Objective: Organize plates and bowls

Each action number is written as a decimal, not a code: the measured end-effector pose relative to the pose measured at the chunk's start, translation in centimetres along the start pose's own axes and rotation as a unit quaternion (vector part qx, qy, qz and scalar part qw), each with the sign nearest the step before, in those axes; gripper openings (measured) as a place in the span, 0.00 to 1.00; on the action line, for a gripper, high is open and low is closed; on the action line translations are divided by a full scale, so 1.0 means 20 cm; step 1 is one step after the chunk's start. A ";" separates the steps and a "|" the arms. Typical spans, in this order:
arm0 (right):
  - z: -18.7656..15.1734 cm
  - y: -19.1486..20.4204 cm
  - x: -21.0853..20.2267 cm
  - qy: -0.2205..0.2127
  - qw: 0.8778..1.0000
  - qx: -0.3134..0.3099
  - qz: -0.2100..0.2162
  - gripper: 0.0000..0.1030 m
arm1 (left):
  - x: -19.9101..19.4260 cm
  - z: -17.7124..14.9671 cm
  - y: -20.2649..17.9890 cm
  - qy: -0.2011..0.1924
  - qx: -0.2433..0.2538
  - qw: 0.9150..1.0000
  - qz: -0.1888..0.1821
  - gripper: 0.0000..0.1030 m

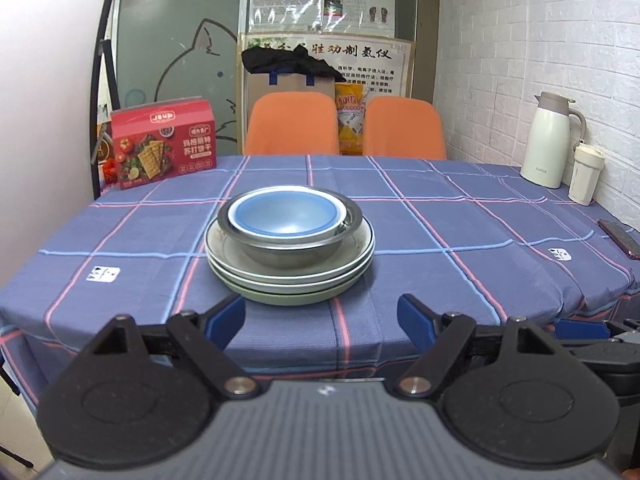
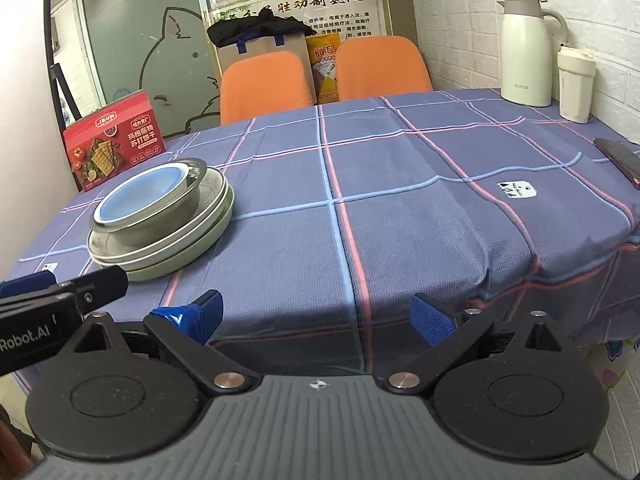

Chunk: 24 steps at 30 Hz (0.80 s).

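A stack stands on the blue checked tablecloth [image 1: 440, 248]: a blue bowl [image 1: 286, 214] inside a steel bowl [image 1: 280, 252], on steel plates [image 1: 352, 256] over a green plate [image 1: 288, 298]. My left gripper [image 1: 320, 314] is open and empty, just short of the stack at the table's near edge. In the right wrist view the stack [image 2: 160, 216] sits at the left. My right gripper [image 2: 316, 316] is open and empty over the near edge, right of the stack. The left gripper's body [image 2: 60, 300] shows at the left there.
A red cracker box [image 1: 164, 144] stands at the back left. A white thermos jug [image 1: 552, 140] and a white cup [image 1: 586, 174] stand at the back right by the brick wall. A dark phone [image 1: 620, 238] lies at the right edge. Two orange chairs [image 1: 292, 124] stand behind the table.
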State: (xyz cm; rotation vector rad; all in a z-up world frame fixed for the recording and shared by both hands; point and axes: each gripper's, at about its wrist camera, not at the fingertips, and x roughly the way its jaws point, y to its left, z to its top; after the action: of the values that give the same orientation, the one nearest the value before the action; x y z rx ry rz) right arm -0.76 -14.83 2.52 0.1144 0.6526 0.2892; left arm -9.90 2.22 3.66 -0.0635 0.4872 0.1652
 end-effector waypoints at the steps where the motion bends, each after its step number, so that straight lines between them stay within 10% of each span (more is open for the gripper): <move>1: -0.01 0.01 -0.01 -0.001 1.000 -0.004 -0.001 0.85 | -0.02 0.00 0.00 -0.002 0.000 1.000 0.000 0.78; 24: -0.10 0.11 -0.16 -0.041 0.998 -0.042 -0.004 0.85 | -0.10 -0.04 0.02 -0.022 0.005 1.000 0.010 0.78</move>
State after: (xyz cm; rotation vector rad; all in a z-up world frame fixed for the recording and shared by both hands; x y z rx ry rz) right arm -4.88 -13.64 3.24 0.0432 0.5578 0.3015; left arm -12.12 2.26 3.96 -0.0456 0.4455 0.1842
